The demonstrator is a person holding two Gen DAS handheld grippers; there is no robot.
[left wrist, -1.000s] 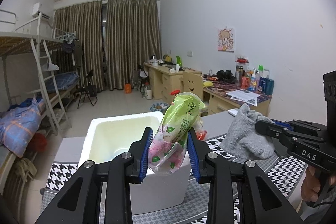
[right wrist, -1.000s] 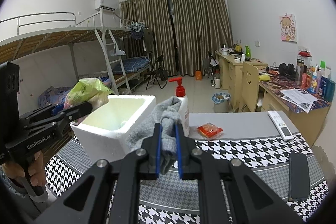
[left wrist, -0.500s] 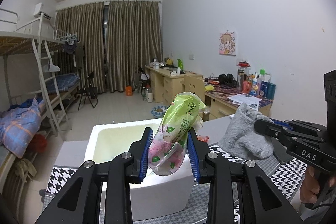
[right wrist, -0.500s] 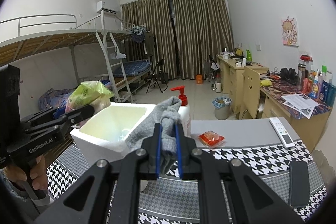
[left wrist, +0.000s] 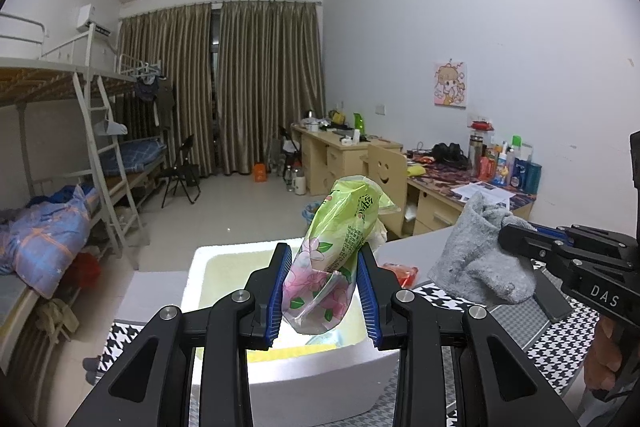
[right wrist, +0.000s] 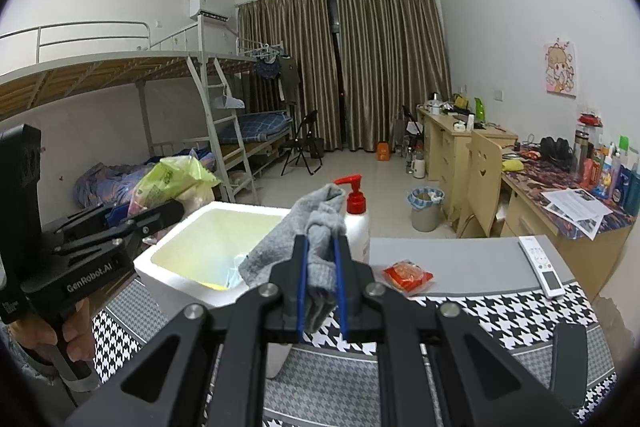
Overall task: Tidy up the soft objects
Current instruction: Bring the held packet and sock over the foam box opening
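My left gripper [left wrist: 323,261] is shut on a green and pink flowered tissue pack [left wrist: 338,251], held upright above the white foam box [left wrist: 320,383]. In the right wrist view that pack [right wrist: 168,179] hangs left of the foam box [right wrist: 176,267]. My right gripper [right wrist: 322,247] is shut on a grey sock [right wrist: 316,227], held over the box's right rim. The left wrist view shows the sock [left wrist: 476,259] hanging from the right gripper [left wrist: 506,237] at the right. Something pale blue lies in the bottom of the box.
A white pump bottle with a red top [right wrist: 356,219], a small red packet [right wrist: 408,275] and a white remote [right wrist: 542,267] lie on the grey table. A black phone [right wrist: 568,359] rests on the houndstooth cloth [right wrist: 480,319]. Desks, a chair and bunk beds stand behind.
Both grippers have shifted slightly with their loads; the foam box sits lower and nearer in the left wrist view. The grips are unchanged.
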